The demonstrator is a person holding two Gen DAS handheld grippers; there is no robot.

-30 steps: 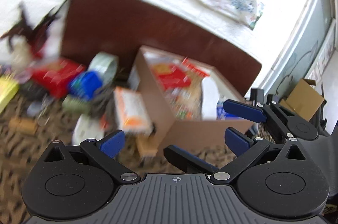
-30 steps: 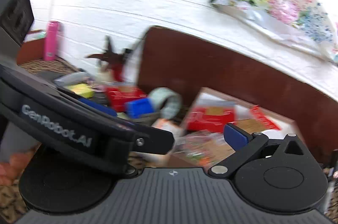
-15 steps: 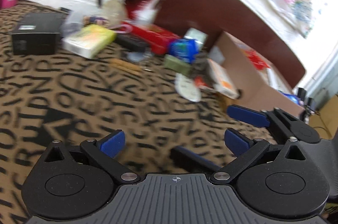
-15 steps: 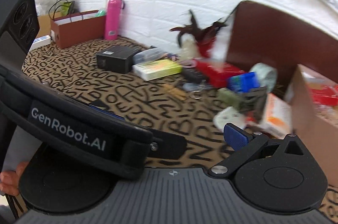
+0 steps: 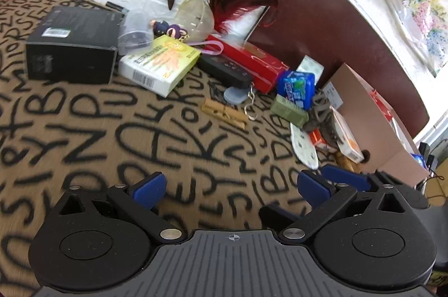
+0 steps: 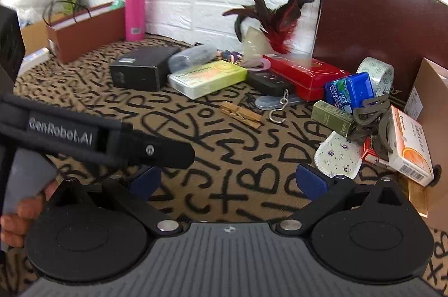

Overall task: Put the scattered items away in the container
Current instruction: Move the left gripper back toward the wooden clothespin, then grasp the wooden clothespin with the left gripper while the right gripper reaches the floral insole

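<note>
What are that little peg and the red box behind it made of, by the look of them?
The peg looks like bare, matt wood: pale tan with visible grain and a small wire spring. The red box has a glossy sheen with highlights, so lacquered metal or coated card; I cannot tell which.

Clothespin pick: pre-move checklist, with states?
1. Left tongs open, holding nothing: ok.
2. Right tongs open, holding nothing: ok.
3. Wooden clothespin lies flat on the cloth, nothing on top: ok.
4. Clear space around it: not ok, metal hook lies close beside its end.
5. Cardboard box open-topped for the drop: ok.
6. Room left inside the box: cannot tell.
</note>
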